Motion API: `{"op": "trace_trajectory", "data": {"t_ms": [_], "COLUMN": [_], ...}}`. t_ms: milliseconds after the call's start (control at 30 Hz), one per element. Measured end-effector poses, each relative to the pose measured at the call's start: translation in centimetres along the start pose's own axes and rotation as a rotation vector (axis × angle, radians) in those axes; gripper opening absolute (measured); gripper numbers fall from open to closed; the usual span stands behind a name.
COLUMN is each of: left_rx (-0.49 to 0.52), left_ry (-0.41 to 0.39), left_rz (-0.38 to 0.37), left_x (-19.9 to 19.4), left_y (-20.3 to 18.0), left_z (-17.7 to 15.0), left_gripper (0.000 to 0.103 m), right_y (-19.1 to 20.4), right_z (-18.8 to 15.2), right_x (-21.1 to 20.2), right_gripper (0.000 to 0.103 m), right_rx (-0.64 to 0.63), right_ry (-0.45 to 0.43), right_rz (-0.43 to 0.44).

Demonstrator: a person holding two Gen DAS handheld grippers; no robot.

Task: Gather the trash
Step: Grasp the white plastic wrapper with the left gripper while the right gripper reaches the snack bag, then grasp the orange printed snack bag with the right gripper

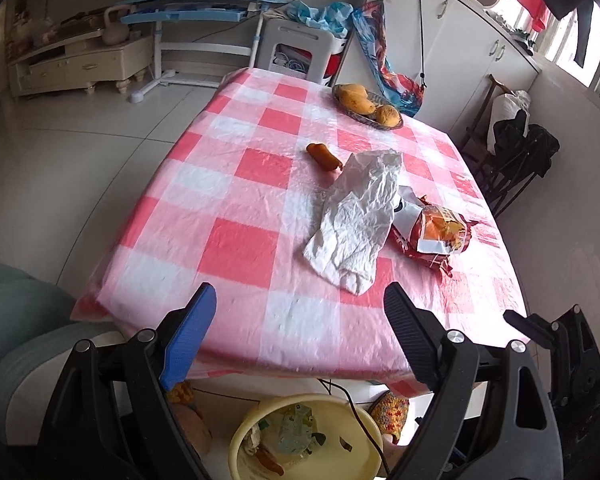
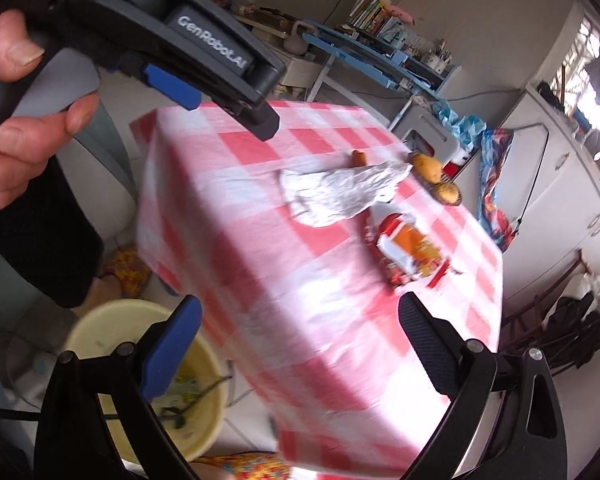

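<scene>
Both claws released | white wrapper (image 1: 356,216) ahead of left claw (image 1: 300,304); untouched

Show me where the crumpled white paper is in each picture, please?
Left wrist view: the crumpled white paper lies right of centre on the checked tablecloth, beside the red snack bag.
Right wrist view: the crumpled white paper lies above centre, stretched sideways, with the red snack bag just below it on the right.
Shared landmark: the yellow bin on the floor at the table's near edge.
</scene>
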State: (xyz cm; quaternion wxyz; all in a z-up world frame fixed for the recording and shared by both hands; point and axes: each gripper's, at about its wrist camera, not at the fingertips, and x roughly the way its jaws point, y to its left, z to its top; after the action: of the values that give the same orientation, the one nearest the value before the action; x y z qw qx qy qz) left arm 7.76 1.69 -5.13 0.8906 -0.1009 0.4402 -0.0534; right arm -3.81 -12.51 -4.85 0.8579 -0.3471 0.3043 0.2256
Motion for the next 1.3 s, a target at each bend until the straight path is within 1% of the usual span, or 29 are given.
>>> {"op": "trace_trajectory", "data": {"t_ms": [100,233,333,433,467,500,533,567,600,633,667,700,733,800,867,900,967,1033,1100,1133,1167,1200,1233,1267,1300], "left_rx": [0.067,0.122,0.173,0.225,0.218,0.205,0.207,0.208,0.203,0.204,0.216,0.227,0.241,0.251,0.197,0.186,0.193,0.176,0.174,0.178,0.185,0.189,0.185,0.18,0.171], "left_ry": [0.025,0.043,0.062,0.1,0.116,0.14,0.125,0.15,0.172,0.162,0.155,0.151,0.139,0.109,0.105,0.096,0.083,0.089,0.106,0.123,0.148,0.174,0.19,0.202,0.207], "left_rz": [0.021,0.044,0.052,0.056,0.034,0.008,0.006,-0.028,-0.063,-0.072,-0.079,-0.09,-0.098,-0.068,-0.09,-0.075,-0.029,-0.008,0.021,0.036,0.048,0.055,0.069,0.076,0.083], "left_x": [2.7,6.0,8.6,11.2,11.6,12.1,12.0,12.2,12.3,12.0,11.6,11.1,10.4,9.0,7.8,7.2,6.4,6.1,6.1,6.4,6.9,7.4,7.8,8.0,8.2], "left_y": [-1.8,-3.5,-4.7,-5.3,-5.2,-5.0,-5.0,-5.0,-5.0,-5.0,-5.2,-5.4,-5.6,-5.2,-3.5,-2.9,-2.0,-1.1,-0.6,-0.5,-0.4,-0.3,-0.1,0.1,0.3], "left_z": [1.8,4.0,5.3,5.9,6.0,6.0,6.1,6.3,6.4,6.4,6.3,6.2,6.2,6.2,6.6,6.8,6.9,6.8,6.5,6.3,6.1,5.9,5.7,5.6,5.6], "left_gripper": [0.082,0.082,0.082,0.082,0.071,0.056,0.048,0.02,0.012,0.011,0.006,0.004,0.004,0.003,0.003,0.003,0.003,0.003,0.003,0.003,0.003,0.003,0.003,0.009,0.022], "right_y": [-0.4,-0.8,-1.5,-2.1,-2.4,-2.7,-3.0,-3.3,-3.6,-3.9,-4.1,-4.4,-5.0,-6.5,-7.2,-7.3,-7.4,-7.5,-7.5,-7.8,-8.1,-8.3,-8.3,-8.2,-8.4], "right_z": [0.4,0.9,1.3,1.5,1.6,1.8,2.0,2.2,2.4,2.6,2.8,2.9,3.2,3.4,3.5,3.4,3.3,3.3,3.3,3.5,3.5,3.5,3.4,3.5,3.5], "right_x": [1.3,2.7,3.7,4.6,4.9,5.3,5.6,6.0,6.5,7.1,7.5,8.0,8.4,8.5,9.5,9.7,9.5,9.5,9.8,10.3,10.6,10.8,10.8,10.9,10.9], "right_gripper": [0.094,0.094,0.094,0.094,0.094,0.094,0.094,0.094,0.094,0.094,0.094,0.094,0.094,0.095,0.093,0.092,0.091,0.091,0.086,0.083,0.074,0.069,0.054,0.041,0.039], "right_rx": [-0.11,-0.22,-0.258,-0.286,-0.293,-0.297,-0.297,-0.295,-0.289,-0.283,-0.279,-0.264,-0.228,-0.13,-0.063,-0.058,-0.042,-0.021,0.002,0.026,0.055,0.074,0.083,0.081,0.09], "right_ry": [-0.002,-0.014,-0.018,-0.017,-0.02,-0.022,-0.023,-0.023,-0.019,-0.014,-0.01,-0.012,-0.015,-0.046,0.016,0.021,0.019,0.022,0.032,0.04,0.047,0.051,0.058,0.064,0.063], "right_rz": [-0.033,-0.052,-0.06,-0.069,-0.071,-0.071,-0.071,-0.068,-0.058,-0.049,-0.043,-0.032,-0.004,0.091,0.103,0.113,0.127,0.145,0.174,0.197,0.223,0.239,0.229,0.218,0.223]}}
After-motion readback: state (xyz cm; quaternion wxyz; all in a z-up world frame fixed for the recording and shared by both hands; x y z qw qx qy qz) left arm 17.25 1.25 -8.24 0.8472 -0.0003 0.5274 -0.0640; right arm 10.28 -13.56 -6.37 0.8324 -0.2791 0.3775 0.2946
